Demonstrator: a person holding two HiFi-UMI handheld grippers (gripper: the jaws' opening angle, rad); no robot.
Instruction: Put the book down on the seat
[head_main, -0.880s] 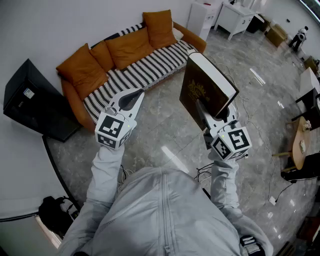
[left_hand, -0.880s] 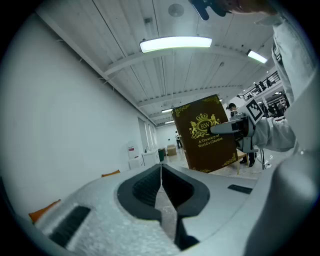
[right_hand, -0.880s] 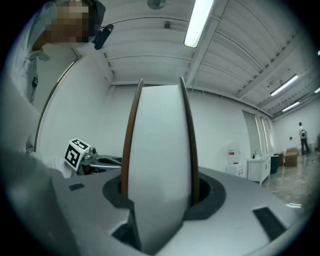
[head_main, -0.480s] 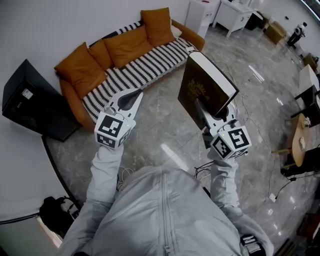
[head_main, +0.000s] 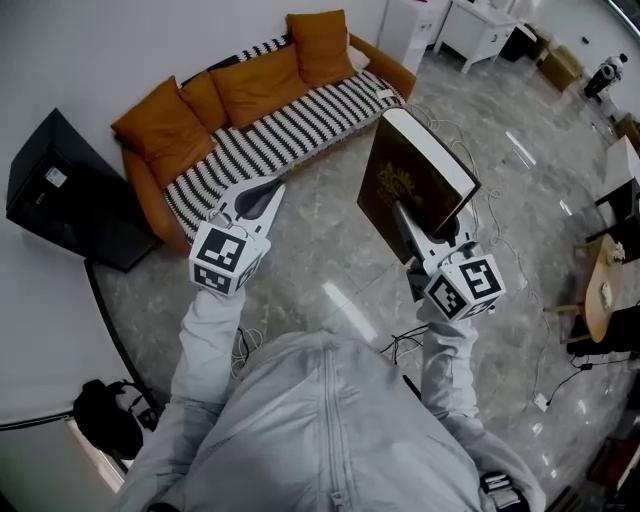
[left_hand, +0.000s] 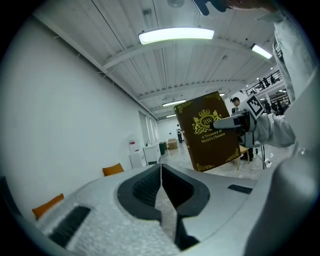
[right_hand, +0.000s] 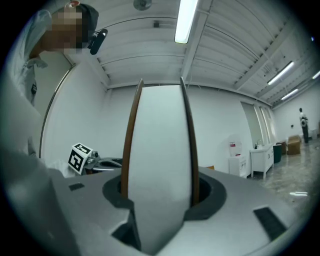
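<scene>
**Item: book** (head_main: 415, 185). A thick hardback with dark brown covers and gilt ornament. It stands upright in the right gripper (head_main: 408, 225), well above the floor.
**Grip:** the jaws are clamped across both covers at the lower edge, with the pale page block (right_hand: 160, 150) between them.
**Handling (judged):** heavy and stiff. The smooth covers are likely to slip. With most of the weight above the jaws it may tip, so a hold across the covers near the spine seems safest.

**Item: left gripper** (head_main: 268, 190). It is beside the right one, on its left. The jaws are together and hold nothing.

**Destination:** sofa (head_main: 170, 215) with a striped seat (head_main: 270, 140), ahead of both grippers and well apart from them.

**Surroundings:**
- Orange cushions (head_main: 255, 85) line the back of the seat. The front strip shows bare.
- A black cabinet (head_main: 70, 195) stands out to the left of the left gripper.
- Cables (head_main: 410, 340) lie on the floor beneath the right gripper.
- White cabinets (head_main: 480, 30) stand far ahead on the right.

**Obstructions (judged):** only the cushions.
</scene>
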